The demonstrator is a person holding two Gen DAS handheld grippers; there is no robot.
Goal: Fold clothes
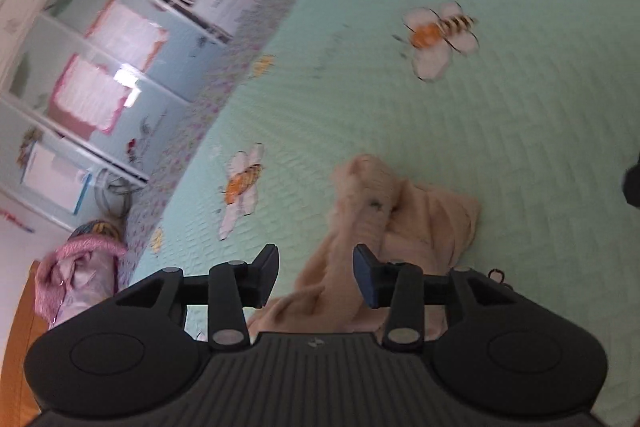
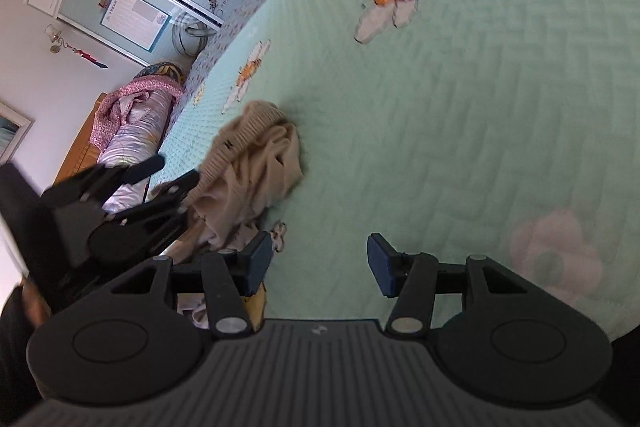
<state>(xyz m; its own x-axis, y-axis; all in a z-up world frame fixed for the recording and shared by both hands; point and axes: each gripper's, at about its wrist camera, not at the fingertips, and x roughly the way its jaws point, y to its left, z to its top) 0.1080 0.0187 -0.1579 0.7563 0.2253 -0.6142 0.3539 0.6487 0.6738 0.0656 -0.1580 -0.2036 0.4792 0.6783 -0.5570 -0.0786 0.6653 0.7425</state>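
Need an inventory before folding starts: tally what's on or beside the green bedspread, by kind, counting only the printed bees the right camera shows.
Beige garment, crumpled: 1
Grippers, left and right, both open: 2
Printed bees on the bedspread, right camera: 2
Pink bundle beside the bed: 1
Total: 6

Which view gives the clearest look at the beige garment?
The right wrist view: the beige garment lies crumpled and mostly unobstructed on the green bedspread. In the left wrist view it is blurred and partly hidden behind the left claw.
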